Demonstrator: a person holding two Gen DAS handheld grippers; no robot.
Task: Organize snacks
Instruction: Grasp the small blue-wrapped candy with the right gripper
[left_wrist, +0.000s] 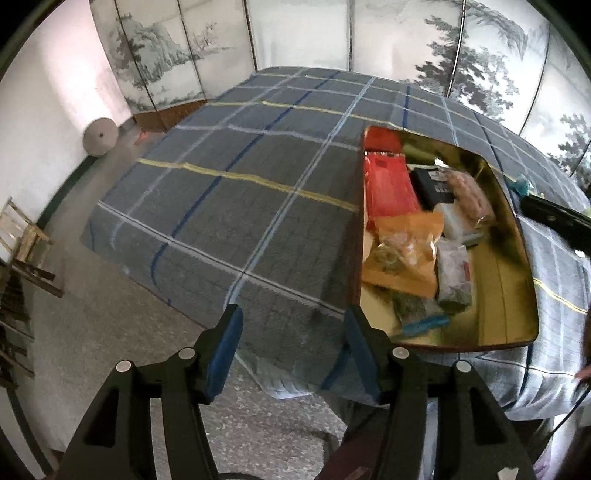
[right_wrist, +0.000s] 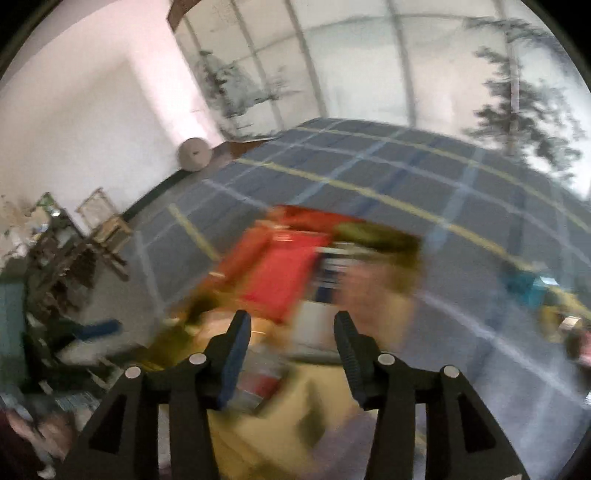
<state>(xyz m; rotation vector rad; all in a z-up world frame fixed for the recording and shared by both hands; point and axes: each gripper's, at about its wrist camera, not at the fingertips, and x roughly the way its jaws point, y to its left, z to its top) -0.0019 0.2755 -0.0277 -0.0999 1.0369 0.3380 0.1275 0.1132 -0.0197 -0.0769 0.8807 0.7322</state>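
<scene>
Snack tin (left_wrist: 513, 236) right of left fingers (left_wrist: 229, 347).

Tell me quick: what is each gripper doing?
Left gripper: open, holding nothing.
Right gripper: open, nothing between its fingers, above the blurred snack tin.

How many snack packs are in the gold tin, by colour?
Red packs: 2
Orange bag: 1
Black pack: 1
Pinkish bag: 1
White or grey packs: 2
Green pack: 1
Total: 8 visible; more may lie beneath.
</scene>
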